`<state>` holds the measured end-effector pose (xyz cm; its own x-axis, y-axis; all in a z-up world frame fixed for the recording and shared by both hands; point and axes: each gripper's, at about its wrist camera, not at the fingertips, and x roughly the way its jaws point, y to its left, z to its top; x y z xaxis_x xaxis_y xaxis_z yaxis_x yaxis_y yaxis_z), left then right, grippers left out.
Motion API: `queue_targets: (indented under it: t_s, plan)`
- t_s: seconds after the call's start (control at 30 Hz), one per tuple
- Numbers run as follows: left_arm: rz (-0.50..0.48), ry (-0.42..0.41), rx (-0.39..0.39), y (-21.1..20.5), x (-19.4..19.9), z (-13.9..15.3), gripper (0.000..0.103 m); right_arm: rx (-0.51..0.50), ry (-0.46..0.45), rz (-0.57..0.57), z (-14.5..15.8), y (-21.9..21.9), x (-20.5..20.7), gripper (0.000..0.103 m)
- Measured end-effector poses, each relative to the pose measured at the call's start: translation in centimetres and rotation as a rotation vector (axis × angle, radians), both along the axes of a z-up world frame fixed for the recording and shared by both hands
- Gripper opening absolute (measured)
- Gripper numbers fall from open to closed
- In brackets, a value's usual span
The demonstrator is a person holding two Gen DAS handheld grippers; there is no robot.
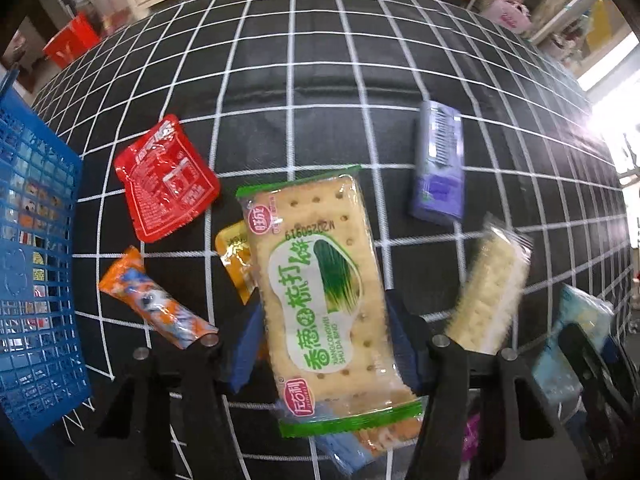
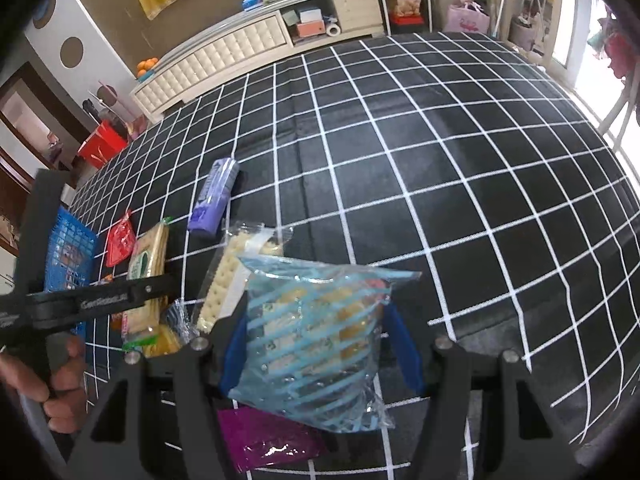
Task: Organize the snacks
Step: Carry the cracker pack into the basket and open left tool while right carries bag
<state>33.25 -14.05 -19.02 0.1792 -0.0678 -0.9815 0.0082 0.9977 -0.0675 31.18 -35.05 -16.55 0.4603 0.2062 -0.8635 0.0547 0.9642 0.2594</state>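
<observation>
While red (image 1: 166,178), orange (image 1: 154,300) and purple packets (image 1: 438,164) lie around, the green-edged cracker pack (image 1: 320,296) is clamped by the left gripper (image 1: 324,344), and the blue-striped bag (image 2: 316,344) by the right gripper (image 2: 320,354).

Daylight enters from windows at the right edge of both views and blows out to white there. The black tabletop with white grid lines (image 1: 320,80) is evenly lit, with soft glare across its middle. Fisheye distortion bows the grid lines; the corners vignette to black. The purple rectangular packet (image 1: 438,164) and the clear-wrapped pale cracker stack (image 1: 488,292) are motion-blurred in the left wrist view.
</observation>
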Motion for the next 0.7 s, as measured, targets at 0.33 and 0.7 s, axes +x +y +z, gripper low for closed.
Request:
queue_targets:
  t_s: [0.33, 0.7]
  plan:
    - [-0.057, -0.078, -0.034, 0.1, -3.0, 4.2, 0.054, -0.002, -0.036, 0.0, 2.9, 1.5, -1.0, 0.067]
    - [-0.14, -0.254, -0.103, 3.3, -9.1, 15.2, 0.054, 0.059, -0.147, 0.095, 8.7, 7.5, -2.0, 0.067]
